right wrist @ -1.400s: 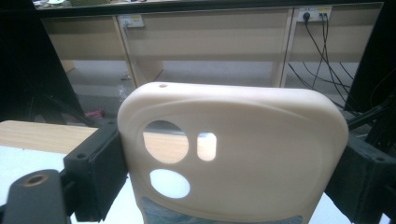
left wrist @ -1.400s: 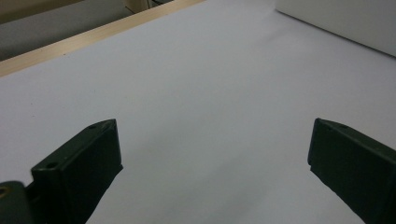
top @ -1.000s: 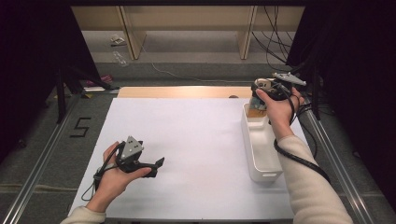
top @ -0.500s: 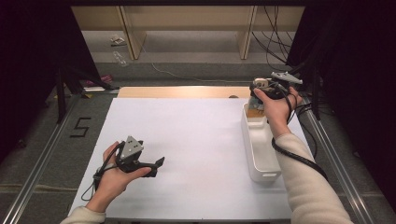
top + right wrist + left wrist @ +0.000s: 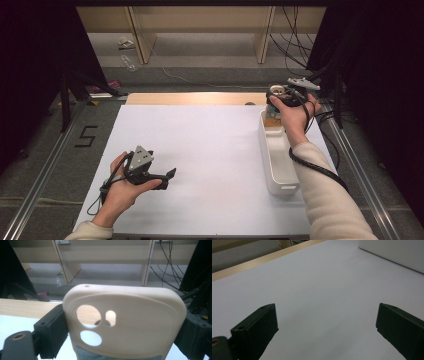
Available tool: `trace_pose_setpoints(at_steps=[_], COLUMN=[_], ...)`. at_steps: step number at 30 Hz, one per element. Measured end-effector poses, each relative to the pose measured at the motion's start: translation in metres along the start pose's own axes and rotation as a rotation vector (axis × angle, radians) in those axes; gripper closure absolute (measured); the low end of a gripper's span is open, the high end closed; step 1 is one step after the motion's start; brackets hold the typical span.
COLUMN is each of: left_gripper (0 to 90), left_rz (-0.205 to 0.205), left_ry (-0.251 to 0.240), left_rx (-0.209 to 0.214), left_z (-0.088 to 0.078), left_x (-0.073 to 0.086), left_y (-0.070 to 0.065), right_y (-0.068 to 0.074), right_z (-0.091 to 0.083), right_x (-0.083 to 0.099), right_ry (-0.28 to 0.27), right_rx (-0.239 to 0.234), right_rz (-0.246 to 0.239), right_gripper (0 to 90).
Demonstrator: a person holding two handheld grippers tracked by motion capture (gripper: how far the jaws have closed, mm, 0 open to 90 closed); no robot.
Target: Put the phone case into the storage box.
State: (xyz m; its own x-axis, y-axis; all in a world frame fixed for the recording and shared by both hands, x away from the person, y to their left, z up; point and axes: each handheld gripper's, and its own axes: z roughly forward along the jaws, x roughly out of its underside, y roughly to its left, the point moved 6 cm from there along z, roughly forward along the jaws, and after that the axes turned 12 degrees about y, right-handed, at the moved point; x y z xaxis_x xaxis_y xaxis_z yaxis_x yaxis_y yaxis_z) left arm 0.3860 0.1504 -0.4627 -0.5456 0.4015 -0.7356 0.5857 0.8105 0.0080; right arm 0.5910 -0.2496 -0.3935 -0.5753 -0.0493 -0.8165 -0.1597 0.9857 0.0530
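My right gripper point(image 5: 280, 95), upper right of the high view, is clamped across the width of a cream phone case point(image 5: 125, 322); in the right gripper view the case stands between both jaws, camera cut-outs at centre left, long axis running up out of the claw. The white bin point(image 5: 276, 155) lies directly below it in that frame, its long axis running down the right side of the white table point(image 5: 200, 145). My left gripper point(image 5: 150, 175), lower left, rests wide apart and empty, well away. The right hand is the nearer; I judge the case goes down into the bin's far end.
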Motion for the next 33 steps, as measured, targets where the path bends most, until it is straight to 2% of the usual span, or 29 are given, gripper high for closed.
trace_pose_setpoints(at_steps=[33], left_gripper=[3.2], left_rz=[-0.004], left_ry=[0.001], left_rx=[0.0], left_z=[0.0005], left_x=[0.0001], left_y=[-0.0001], right_y=[0.0023], right_z=[0.009], right_x=[0.0028], right_ry=[0.027], right_rx=[0.018], right_rz=[-0.013], right_gripper=[12.4])
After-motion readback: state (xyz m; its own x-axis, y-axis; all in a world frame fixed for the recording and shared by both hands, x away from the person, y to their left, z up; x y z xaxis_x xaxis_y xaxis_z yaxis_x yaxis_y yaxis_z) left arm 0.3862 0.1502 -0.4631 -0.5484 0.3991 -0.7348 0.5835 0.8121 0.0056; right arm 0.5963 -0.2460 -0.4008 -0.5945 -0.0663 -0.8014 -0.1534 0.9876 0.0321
